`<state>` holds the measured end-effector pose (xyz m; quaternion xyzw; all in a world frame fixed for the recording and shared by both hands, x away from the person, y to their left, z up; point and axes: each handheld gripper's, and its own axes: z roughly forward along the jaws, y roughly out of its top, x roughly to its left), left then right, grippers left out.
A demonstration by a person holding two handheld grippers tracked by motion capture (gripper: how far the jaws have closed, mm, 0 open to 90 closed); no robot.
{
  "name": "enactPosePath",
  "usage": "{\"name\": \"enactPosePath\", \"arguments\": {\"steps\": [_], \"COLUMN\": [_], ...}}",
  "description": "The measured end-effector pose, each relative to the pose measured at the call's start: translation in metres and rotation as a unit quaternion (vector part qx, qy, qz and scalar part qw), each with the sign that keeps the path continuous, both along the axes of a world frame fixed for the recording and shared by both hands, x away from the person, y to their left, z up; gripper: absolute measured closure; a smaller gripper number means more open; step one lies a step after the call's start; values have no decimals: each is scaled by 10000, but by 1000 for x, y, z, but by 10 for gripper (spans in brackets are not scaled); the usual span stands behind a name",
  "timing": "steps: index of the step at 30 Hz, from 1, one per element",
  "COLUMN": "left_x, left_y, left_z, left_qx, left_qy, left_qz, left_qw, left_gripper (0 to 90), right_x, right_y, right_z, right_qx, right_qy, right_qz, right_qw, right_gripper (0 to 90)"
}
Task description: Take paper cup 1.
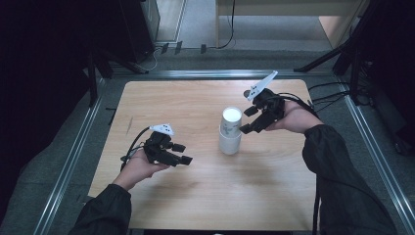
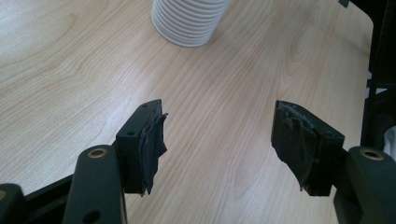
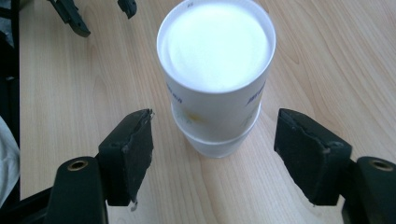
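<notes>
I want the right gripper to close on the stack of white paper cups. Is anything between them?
Nothing visible. The right gripper is open, with only bare wooden table between its pads and the upside-down stack of white paper cups. The left gripper rests well off to the side.

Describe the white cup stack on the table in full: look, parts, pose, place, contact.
The white cup stack stands upside down on the wooden table, right of centre. Its top is a flat white cup base with a thin rim. The upper cup carries small blue print and a yellowish mark on its wall; a wider cup shows beneath it, and the left gripper view shows a column of nested ribbed rims at the foot. It looks like paper or thin plastic. Nothing touches it: the right hand-held gripper sits beside it, jaws apart and clear of its wall.
</notes>
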<state>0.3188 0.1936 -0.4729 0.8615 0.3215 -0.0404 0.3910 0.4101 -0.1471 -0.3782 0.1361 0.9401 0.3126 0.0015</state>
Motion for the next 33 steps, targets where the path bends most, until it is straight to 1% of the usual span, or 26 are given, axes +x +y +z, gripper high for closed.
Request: {"name": "enactPosePath", "arguments": {"steps": [3,5,8,10,12,13,15,16,17,20,23,25,26,28,33], "left_x": [0,0,1,1,1,1,0,1,1,1,0,0,0,0,0], "left_y": [0,2,4,4,4,3,3,3,3,3,3,3,3,3,4], "left_z": [1,2,2,2,2,2,2,1,1,1,2,2,2,2,3], "left_qx": [-2,-68,-104,-105,-83,-70,-68,-61,-61,-67,-75,-82,-69,-62,-66], "left_qy": [-14,-13,-16,-9,-19,-31,-25,-25,-25,10,-4,4,4,21,-18], "left_qz": [-24,10,47,52,32,17,1,2,2,32,22,9,6,9,31], "left_qw": [10000,10000,9999,9999,10000,10000,10000,10000,10000,10000,10000,10000,10000,10000,10000], "left_gripper": [346,346,346,346,346,346,346,345,346,346,345,345,346,346,346], "right_x": [5,8,9,10,12,13,16,18,18,18,18,17,18,18,15], "right_y": [4,6,12,15,20,21,23,24,26,29,31,32,34,34,34], "right_z": [1,0,-2,-3,-6,-6,-7,-7,-7,-7,-6,-5,-5,-5,-3], "right_qx": [-42,5,61,69,123,140,178,164,161,110,177,213,176,164,140], "right_qy": [83,90,92,89,147,254,268,248,280,245,183,200,141,118,-7], "right_qz": [-18,32,77,110,214,180,180,193,177,252,251,229,241,263,279], "right_qw": [10000,10000,9999,9999,9996,9994,9993,9994,9993,9993,9994,9993,9995,9995,9995], "right_gripper": [283,281,278,277,272,272,274,275,278,279,282,296,312,316,330]}}
